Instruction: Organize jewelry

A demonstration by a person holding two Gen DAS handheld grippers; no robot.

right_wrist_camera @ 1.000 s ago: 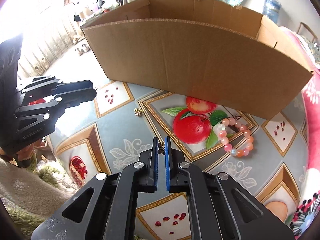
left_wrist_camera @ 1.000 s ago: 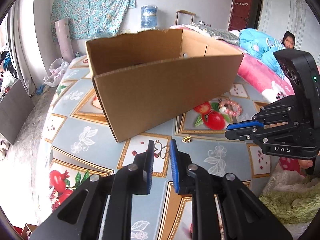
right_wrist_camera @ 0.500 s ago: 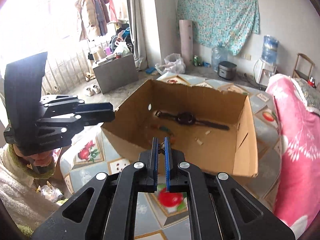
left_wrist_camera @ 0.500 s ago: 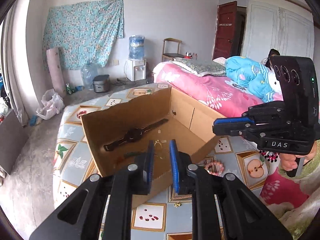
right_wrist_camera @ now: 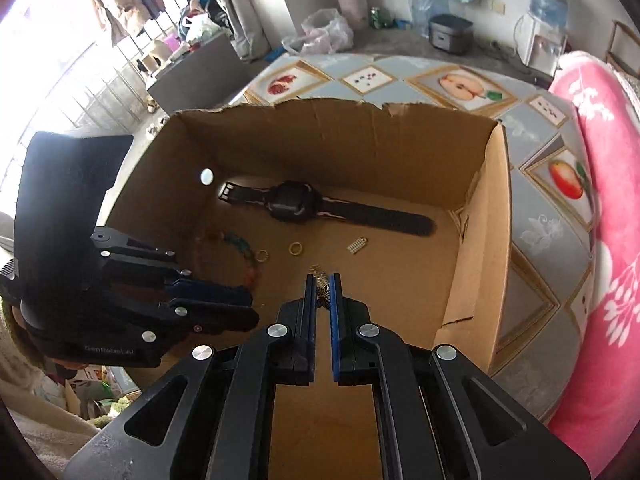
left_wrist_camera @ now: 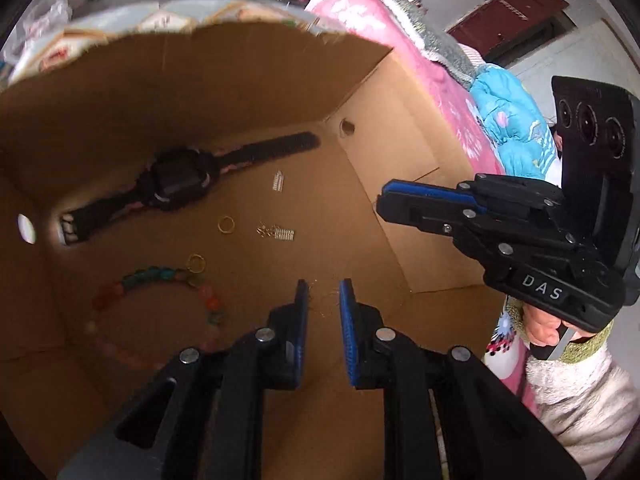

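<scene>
The small gold piece (right_wrist_camera: 322, 291) pinched in the right gripper (right_wrist_camera: 322, 280) is mostly covered by the pads; its kind cannot be told. In the left wrist view the bead bracelet (left_wrist_camera: 160, 304) is smeared by blur, and single beads cannot be made out. A thin glint between the left gripper's (left_wrist_camera: 323, 292) fingers is too faint to identify. The cardboard box's (right_wrist_camera: 476, 216) near wall is hidden behind both grippers. The silver charms (left_wrist_camera: 277, 181) are too small to be read.

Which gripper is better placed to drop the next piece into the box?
Right. The right gripper is shut on a small gold piece and hangs over the cardboard box floor. The left gripper shows no clear item between its fingers.
</scene>
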